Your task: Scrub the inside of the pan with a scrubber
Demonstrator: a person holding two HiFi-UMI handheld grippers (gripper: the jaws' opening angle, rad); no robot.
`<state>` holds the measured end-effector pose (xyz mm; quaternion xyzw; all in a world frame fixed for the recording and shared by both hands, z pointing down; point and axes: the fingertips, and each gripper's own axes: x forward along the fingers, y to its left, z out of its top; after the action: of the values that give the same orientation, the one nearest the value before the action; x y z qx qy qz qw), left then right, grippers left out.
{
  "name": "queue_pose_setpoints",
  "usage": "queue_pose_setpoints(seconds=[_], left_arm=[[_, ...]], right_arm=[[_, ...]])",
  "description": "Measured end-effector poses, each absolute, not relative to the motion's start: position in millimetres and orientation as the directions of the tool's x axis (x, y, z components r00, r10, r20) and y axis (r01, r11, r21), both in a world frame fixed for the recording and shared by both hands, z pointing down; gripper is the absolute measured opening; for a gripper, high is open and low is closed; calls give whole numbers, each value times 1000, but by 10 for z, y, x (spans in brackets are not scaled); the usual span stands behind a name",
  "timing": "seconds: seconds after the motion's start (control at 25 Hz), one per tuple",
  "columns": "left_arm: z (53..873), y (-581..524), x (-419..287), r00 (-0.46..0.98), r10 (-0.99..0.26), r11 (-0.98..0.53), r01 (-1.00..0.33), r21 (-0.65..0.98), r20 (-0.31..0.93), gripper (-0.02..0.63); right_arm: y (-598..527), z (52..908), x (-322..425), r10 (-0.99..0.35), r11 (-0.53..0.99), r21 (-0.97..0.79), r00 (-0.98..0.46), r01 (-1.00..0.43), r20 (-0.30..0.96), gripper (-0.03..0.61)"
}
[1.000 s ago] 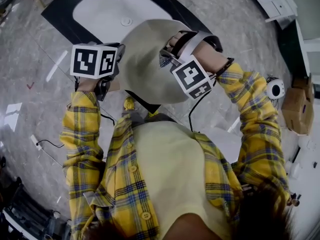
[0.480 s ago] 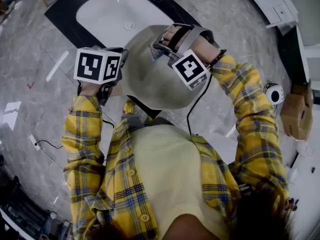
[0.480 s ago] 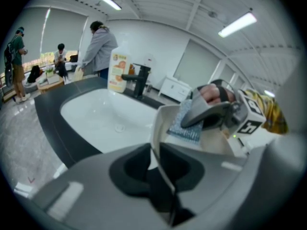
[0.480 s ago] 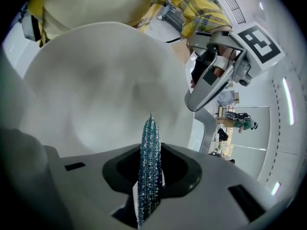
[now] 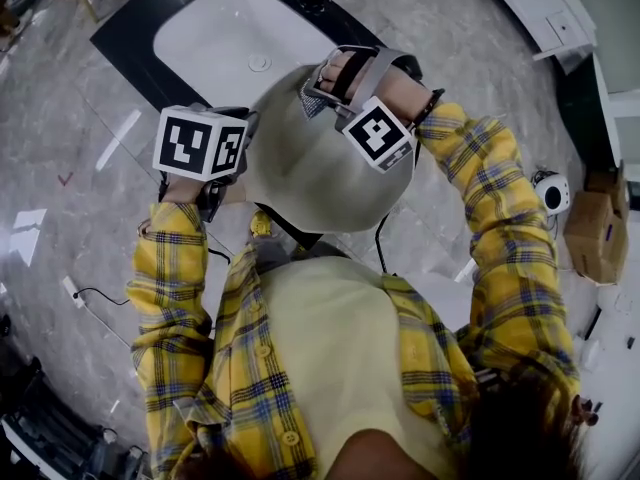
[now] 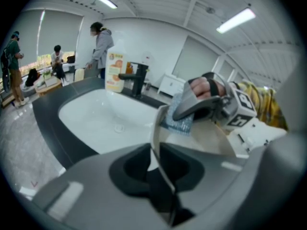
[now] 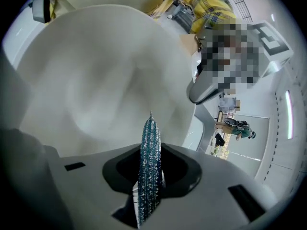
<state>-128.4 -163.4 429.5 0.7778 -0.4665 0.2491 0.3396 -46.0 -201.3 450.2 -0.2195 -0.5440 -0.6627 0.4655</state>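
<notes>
Head view: we note the pan [image 5: 310, 168] held up and tilted over the white sink [image 5: 215, 38], which is set in a dark counter [image 5: 120, 28]. The left hand-held gripper [image 5: 243, 158] meets the pan's left edge. The right hand-held gripper [image 5: 318, 93] reaches over its far rim.

Left gripper view: we find the jaws clamped on the pan's thin rim, which runs edge-on between them. Beyond, the blue scrubber [image 6: 180, 121] sits against the pan's inner face. A black faucet [image 6: 136, 78] and a bottle [image 6: 115, 71] stand behind the basin.

Right gripper view: we find the jaws closed on the scrubber, which stands upright between them and points into the pan's pale interior.
</notes>
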Motion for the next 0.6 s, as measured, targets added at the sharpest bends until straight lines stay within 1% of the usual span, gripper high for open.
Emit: queue_pose_setpoints(seconds=[0.4, 0.6], left_arm=[[4302, -1628, -1292, 430, -557, -331, -899, 285, 711, 61], [4300, -1626, -1303, 426, -557, -328, -901, 283, 713, 61]], right_arm=[[-2124, 4607, -248, -428, 53, 489, -423, 871, 799, 83], [-2156, 4630, -109, -462, 97, 457, -367, 884, 807, 83]])
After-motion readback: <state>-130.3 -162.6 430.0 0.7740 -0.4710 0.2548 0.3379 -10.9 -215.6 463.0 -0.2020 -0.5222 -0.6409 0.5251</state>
